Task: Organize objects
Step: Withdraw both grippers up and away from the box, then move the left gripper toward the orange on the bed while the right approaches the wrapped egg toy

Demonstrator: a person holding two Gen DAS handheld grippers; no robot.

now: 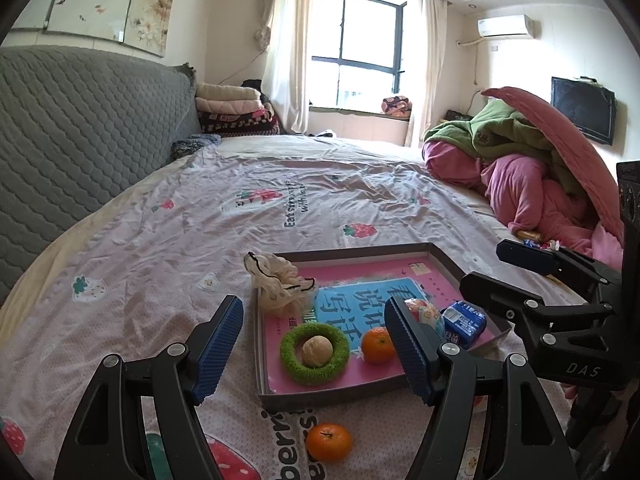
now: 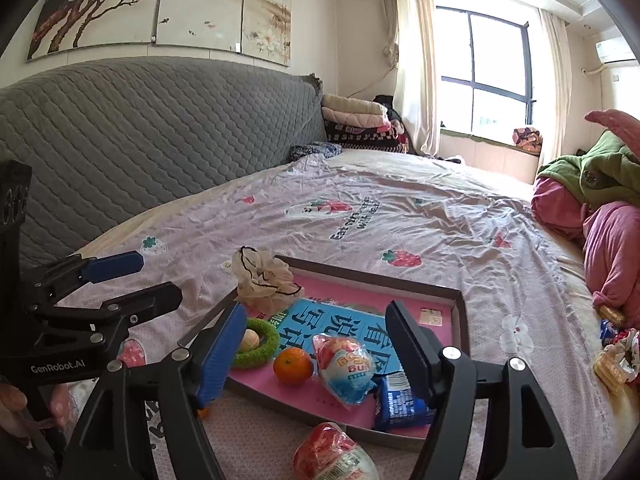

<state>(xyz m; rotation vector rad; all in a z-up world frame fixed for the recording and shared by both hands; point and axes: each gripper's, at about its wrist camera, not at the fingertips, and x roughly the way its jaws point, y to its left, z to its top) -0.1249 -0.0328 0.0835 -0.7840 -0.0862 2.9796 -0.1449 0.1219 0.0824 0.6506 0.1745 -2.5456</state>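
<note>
A shallow grey tray (image 1: pixel 352 251) with a pink-and-blue book inside lies on the bed. In it are a green fuzzy ring (image 1: pixel 314 354) around a beige ball, an orange (image 1: pixel 377 345), a cream scrunchie (image 1: pixel 276 282), a blue packet (image 1: pixel 466 322) and a snack bag (image 2: pixel 346 366). Another orange (image 1: pixel 329 442) lies on the sheet in front of the tray. A second snack bag (image 2: pixel 332 456) lies on the sheet near the tray's front edge. My left gripper (image 1: pixel 316 348) is open above the tray's near side. My right gripper (image 2: pixel 316 354) is open over the tray.
The bed sheet (image 1: pixel 200 208) has strawberry prints. A grey quilted headboard (image 1: pixel 80 128) is on the left. Pink and green bedding (image 1: pixel 532 168) is piled at the right. Several wrapped snacks (image 2: pixel 614 356) lie by the right edge of the bed. Folded blankets (image 1: pixel 236 114) sit at the far corner.
</note>
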